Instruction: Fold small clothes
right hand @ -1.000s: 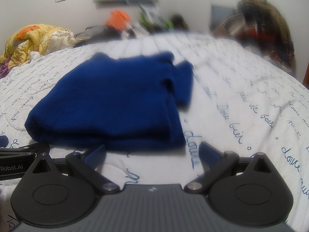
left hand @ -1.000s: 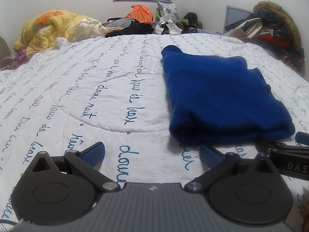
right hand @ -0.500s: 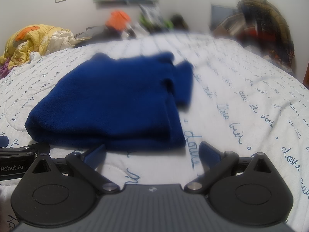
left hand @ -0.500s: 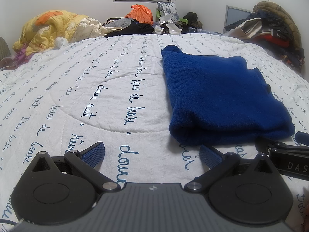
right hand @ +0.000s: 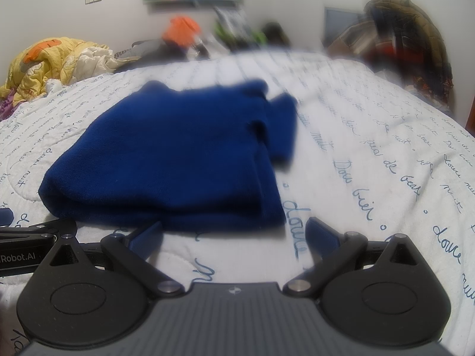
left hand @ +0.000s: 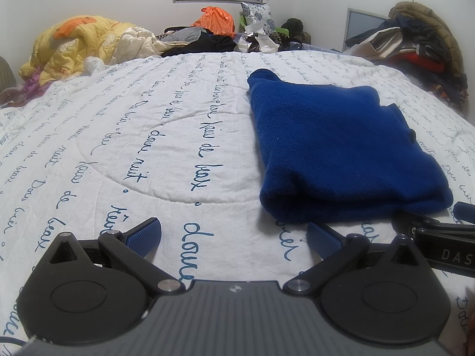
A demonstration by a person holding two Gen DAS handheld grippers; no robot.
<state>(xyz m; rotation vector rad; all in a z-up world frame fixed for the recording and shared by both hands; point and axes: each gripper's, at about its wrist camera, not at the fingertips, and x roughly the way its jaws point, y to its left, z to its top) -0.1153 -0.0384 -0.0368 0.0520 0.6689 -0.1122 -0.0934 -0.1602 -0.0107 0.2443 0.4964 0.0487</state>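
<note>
A dark blue knit garment (left hand: 338, 145) lies folded flat on the white quilt with blue script (left hand: 148, 136); it also shows in the right wrist view (right hand: 178, 154). My left gripper (left hand: 234, 234) is open and empty, low over the quilt just left of the garment's near edge. My right gripper (right hand: 234, 234) is open and empty, right in front of the garment's near edge. Each gripper shows at the edge of the other's view: the right one (left hand: 436, 237) and the left one (right hand: 32, 237).
A yellow comforter (left hand: 77, 44) is heaped at the far left. Loose clothes and an orange bag (left hand: 213, 20) lie along the far edge of the bed. A pile of coats (left hand: 415, 38) stands at the far right.
</note>
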